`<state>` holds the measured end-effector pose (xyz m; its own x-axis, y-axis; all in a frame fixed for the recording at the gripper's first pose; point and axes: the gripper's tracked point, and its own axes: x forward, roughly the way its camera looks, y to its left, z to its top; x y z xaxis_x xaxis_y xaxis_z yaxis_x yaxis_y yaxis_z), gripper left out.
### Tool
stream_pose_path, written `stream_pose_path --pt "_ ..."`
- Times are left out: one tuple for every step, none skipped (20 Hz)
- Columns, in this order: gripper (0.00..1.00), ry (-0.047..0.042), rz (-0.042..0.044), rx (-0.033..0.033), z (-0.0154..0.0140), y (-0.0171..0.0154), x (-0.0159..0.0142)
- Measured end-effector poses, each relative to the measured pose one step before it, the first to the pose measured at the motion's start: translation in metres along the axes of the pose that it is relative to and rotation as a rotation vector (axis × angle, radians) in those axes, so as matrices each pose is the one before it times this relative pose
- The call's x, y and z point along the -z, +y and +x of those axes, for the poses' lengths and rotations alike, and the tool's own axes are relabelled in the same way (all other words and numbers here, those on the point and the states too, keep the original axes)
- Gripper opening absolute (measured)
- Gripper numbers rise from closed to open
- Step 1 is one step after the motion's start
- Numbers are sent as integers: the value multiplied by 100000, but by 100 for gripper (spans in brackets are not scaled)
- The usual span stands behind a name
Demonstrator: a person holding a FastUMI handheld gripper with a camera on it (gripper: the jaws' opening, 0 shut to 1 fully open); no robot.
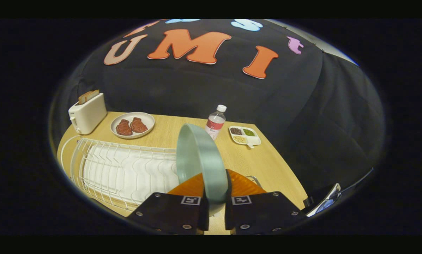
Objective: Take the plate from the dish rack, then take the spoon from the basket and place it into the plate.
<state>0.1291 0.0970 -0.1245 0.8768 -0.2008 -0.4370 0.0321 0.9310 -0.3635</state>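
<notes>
- The gripper, at the bottom centre of the frame, pinches the plate by its rim, one finger on each face.
- The plate stands on edge, its long axis running up and away from the fingers, just right of the dish rack.
- Judged: the plate is taken; the spoon step remains.

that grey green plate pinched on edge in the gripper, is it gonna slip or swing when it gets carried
The round grey-green plate stands upright, clamped at its rim by the gripper, so it may pivot. Its smooth, glossy face looks slippery. It keeps its shape, so it is probably stiff, and possibly breakable if dropped onto the white wire dish rack.
</notes>
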Motion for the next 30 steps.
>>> stream_pose_path --pt "17 -199 1609 271 -179 -317 -97" --pt "17 -405 2037 -640 -214 -183 -185" --pt "17 45 2687 -1884 -366 7 -132" --pt "17 492 2870 -2168 -448 -55 31" --pt "17 734 2896 -2334 -661 -90 102" --pt "17 523 2964 -2478 -835 -3 159" --pt "17 50 2984 -2428 -807 11 140" --pt "17 622 3080 -2670 -804 -45 462" --pt "17 1274 2584 -2318 -850 -122 636" --pt "17 1334 3106 -2603 -818 -26 650" --pt "17 1757 3812 -2782 -754 65 803" --pt "17 2338 3821 -3274 -742 144 994" --pt "17 2151 3751 -3165 -683 211 873" --pt "17 1919 2704 -2366 -696 -154 906" --pt "17 1905 2245 -1971 -537 -177 1107" --pt "17 1974 2381 -1551 -391 -262 1231" --pt "17 2318 2794 -1853 -439 -162 1199" --pt "17 1676 2803 -2143 -358 24 1235" --pt "17 1648 2188 -1938 -319 -147 1084" --pt "17 1242 1740 -1477 -427 -330 1028" --pt "17 1145 789 -1456 -232 -290 931" --pt "17 1137 736 -1073 -87 -378 814" --pt "17 966 507 -547 -145 -529 816" --pt "17 805 590 -244 -322 -736 778" --pt "17 745 633 -537 -217 -601 724" --pt "17 904 730 -692 -316 -550 775" --pt "17 716 813 -492 -114 -594 666" --pt "17 1096 891 11 32 -728 840" --pt "17 1499 887 -246 95 -647 762" --pt "17 1286 1919 -243 68 -562 821"
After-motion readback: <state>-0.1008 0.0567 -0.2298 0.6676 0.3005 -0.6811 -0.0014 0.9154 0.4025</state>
